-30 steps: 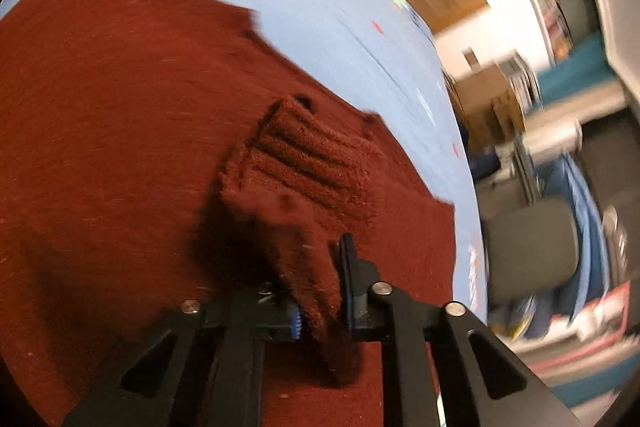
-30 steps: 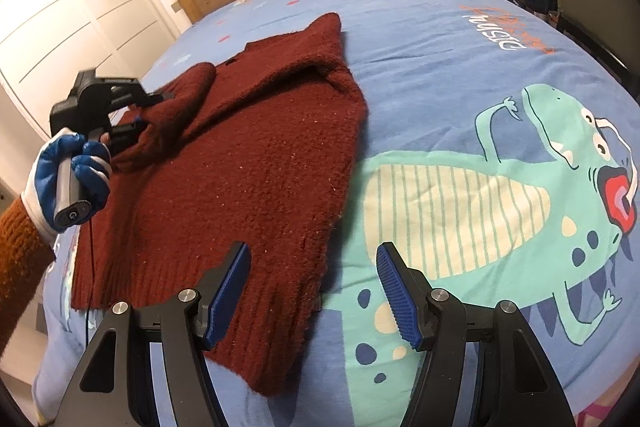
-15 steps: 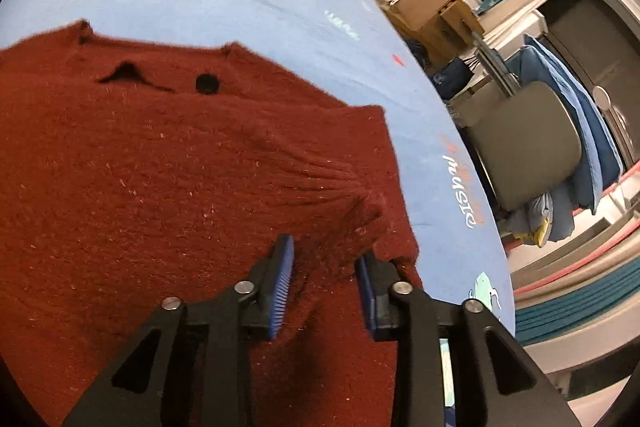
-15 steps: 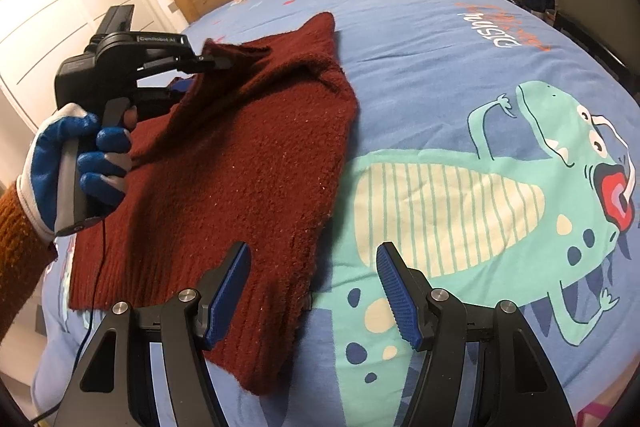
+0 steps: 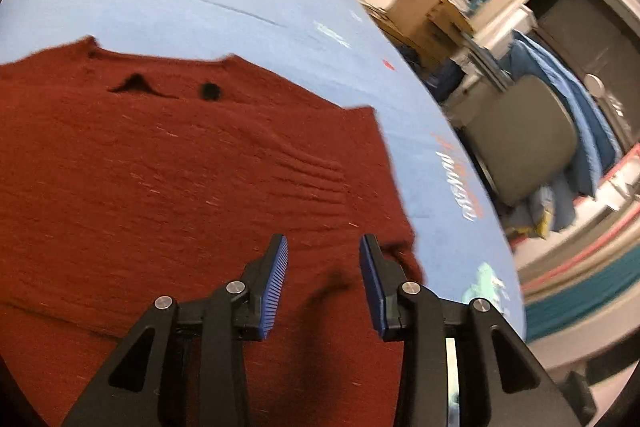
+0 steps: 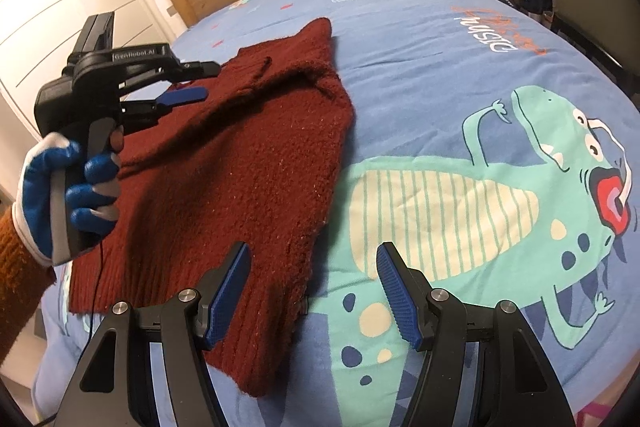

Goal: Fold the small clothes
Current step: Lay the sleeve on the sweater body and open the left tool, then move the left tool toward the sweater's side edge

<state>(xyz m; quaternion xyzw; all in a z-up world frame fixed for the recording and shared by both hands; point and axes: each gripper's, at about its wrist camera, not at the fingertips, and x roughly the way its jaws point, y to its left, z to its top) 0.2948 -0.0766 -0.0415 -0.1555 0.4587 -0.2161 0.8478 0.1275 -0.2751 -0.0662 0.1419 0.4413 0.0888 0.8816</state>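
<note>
Left tool (image 5: 322, 263) and right tool (image 6: 314, 281) both spread, empty; your floppy dark-red knitted sweater (image 6: 248, 179) drapes, so pinch its ribbed hem.

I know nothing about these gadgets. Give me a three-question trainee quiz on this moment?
1. True or false: the left gripper is clamped on the red sweater.
2. What does the sweater lie on? A) wooden floor B) blue dinosaur bedspread C) chair
3. Fill in: the right gripper has its jaws ____.

Key: 1 false, its jaws stand apart above the knit; 2 B; 3 open.
</note>
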